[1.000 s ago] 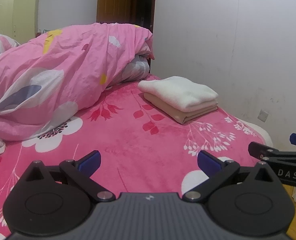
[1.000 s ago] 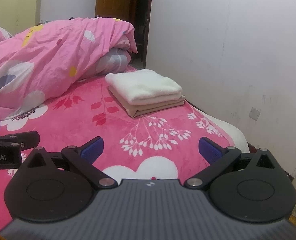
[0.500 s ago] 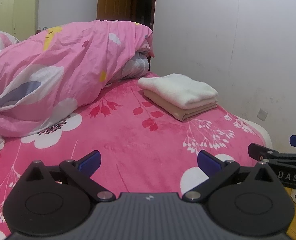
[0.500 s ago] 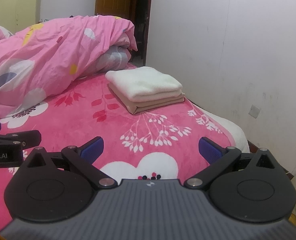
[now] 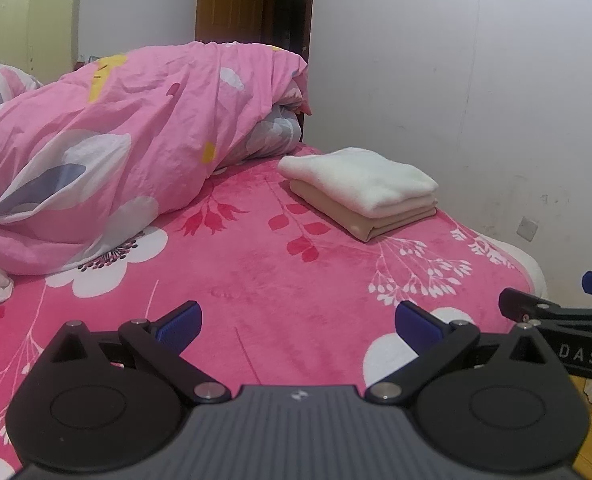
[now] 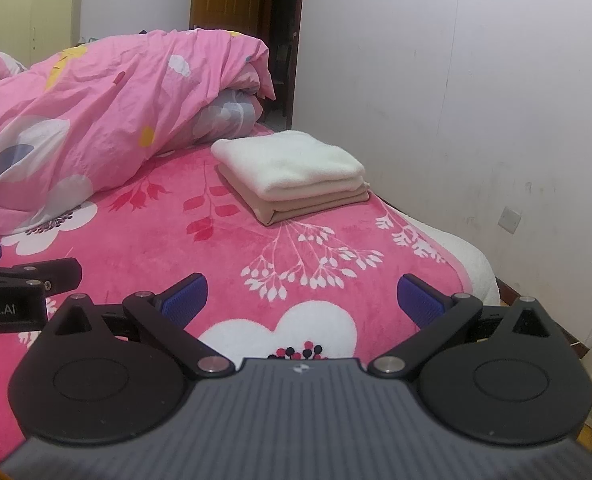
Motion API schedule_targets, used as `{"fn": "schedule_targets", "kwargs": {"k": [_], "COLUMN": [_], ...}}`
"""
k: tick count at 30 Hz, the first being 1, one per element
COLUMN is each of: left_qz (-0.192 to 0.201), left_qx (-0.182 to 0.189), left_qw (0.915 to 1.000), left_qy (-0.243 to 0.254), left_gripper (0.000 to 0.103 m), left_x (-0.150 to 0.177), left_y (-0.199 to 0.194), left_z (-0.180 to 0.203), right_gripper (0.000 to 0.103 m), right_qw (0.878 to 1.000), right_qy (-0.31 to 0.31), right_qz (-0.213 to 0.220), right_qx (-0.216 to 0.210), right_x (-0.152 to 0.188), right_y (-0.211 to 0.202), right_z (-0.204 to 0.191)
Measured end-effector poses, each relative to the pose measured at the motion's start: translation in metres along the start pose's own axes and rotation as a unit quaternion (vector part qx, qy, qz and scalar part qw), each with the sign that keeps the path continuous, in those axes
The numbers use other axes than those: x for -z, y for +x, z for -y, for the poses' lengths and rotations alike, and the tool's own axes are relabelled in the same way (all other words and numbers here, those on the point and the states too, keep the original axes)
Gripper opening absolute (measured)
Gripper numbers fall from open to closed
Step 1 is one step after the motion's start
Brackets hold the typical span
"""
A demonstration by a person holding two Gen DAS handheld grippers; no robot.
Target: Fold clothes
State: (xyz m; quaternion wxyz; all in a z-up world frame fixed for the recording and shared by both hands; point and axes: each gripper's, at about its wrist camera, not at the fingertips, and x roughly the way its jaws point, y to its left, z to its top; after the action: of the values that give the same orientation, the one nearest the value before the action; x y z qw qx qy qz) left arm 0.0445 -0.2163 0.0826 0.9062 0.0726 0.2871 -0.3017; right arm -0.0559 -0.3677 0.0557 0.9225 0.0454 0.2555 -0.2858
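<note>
Your left gripper (image 5: 296, 322) and right gripper (image 6: 301, 298) both hover spread wide and empty above the pink floral bedspread (image 5: 256, 272), well short of the folded cream towel (image 6: 288, 162) stacked on a folded beige cloth (image 6: 311, 202) beside the white wall (image 6: 455, 80).

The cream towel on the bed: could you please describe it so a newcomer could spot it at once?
Find the pink floral bed, then its far corner by the white wall. The cream towel lies folded atop a tan folded cloth, paler and fluffier than that layer and the rumpled pink duvet.
</note>
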Motion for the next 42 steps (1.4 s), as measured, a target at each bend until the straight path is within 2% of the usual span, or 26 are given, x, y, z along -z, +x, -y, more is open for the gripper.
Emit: {"fn": "schedule_targets", "kwargs": {"k": [42], "left_qz": [-0.002], "left_qx": [-0.002], "left_qw": [1.0000], "left_qy": [0.001], "left_gripper": [0.103], "left_x": [0.0003], "left_y": [0.0007], "left_z": [0.0029], "right_gripper": [0.102], "right_qw": [1.000], "right_qy": [-0.001], "right_qz": [-0.005], "right_qx": [0.000], "right_x": [-0.0008], "right_y": [0.0017], "right_z": [0.0024]}}
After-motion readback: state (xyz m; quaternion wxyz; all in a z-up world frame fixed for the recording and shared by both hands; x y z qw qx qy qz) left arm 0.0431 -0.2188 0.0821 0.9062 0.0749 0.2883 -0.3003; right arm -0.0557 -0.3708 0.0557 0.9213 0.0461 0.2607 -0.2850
